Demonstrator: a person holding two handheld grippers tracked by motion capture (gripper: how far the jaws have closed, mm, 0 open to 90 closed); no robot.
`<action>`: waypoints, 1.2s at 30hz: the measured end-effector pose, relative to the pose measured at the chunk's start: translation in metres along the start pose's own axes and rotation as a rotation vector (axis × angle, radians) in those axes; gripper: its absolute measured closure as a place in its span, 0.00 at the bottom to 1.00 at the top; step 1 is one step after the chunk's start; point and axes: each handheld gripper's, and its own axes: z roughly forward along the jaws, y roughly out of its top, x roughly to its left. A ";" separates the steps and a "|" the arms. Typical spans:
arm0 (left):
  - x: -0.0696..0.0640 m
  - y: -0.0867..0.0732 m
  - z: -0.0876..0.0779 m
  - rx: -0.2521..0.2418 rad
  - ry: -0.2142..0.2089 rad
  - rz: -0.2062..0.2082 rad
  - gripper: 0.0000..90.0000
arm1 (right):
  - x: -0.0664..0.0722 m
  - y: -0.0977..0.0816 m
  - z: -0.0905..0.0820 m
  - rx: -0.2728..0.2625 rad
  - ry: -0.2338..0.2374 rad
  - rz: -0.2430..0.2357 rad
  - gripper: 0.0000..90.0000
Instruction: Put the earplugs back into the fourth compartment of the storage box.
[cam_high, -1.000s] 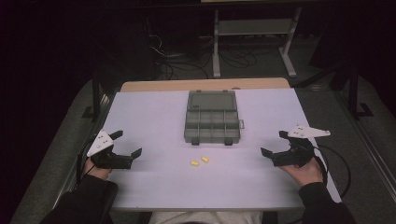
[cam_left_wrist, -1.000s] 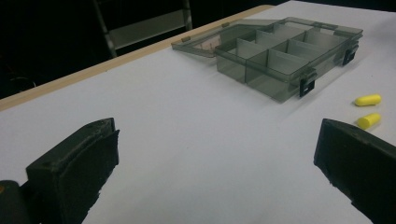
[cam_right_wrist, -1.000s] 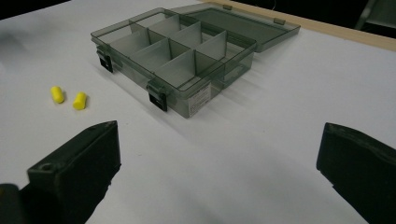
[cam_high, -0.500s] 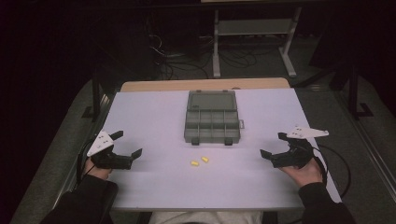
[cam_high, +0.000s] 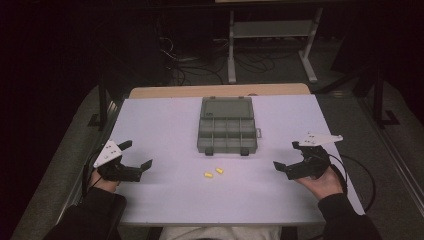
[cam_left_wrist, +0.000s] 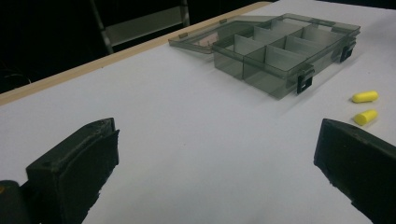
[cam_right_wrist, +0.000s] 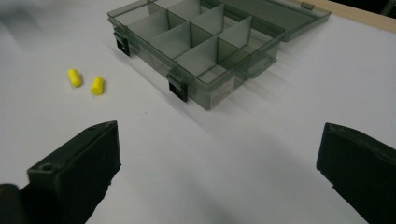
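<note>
**Two small plugs, two wide-open tools: where this could slip**

The left tool (cam_high: 132, 161) rests low at the near left of the table (cam_high: 165, 125), its jaws spread wide with nothing between them. The right tool (cam_high: 292, 157) sits the same way at the near right, jaws apart and empty. Both are well away from the work, which lies between them toward the middle of the table.

There, two yellow foam earplugs (cam_high: 213, 173) lie side by side on the bare surface, close together but apparently not touching, just in front of the compartment box (cam_high: 228, 132). The box stands open, its lid (cam_high: 226, 107) folded flat behind it and its latches (cam_right_wrist: 178, 87) facing the person; the compartments look empty.

The likely job is to lift the plugs into the box, and the risks follow from their shape. They are small, round and light, so a jaw that comes in low or off-centre could roll one away instead of catching it. Since they lie so near each other, closing on one may nudge the other. Soft foam can also squeeze out of a hard pinch and spring loose. Over the box, a release from too high could bounce a plug off a divider (cam_right_wrist: 211, 19) into the wrong cell or back onto the table.
</note>
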 end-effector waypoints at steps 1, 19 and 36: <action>0.000 0.000 0.000 0.000 0.000 0.000 0.00 | 0.001 0.003 0.000 0.004 0.005 -0.008 0.00; 0.000 0.000 0.000 0.004 0.002 0.002 0.00 | 0.024 0.040 0.017 0.082 0.074 -0.120 0.00; -0.001 0.000 0.000 0.004 -0.001 0.005 0.00 | 0.043 0.056 0.044 0.146 0.145 -0.172 0.00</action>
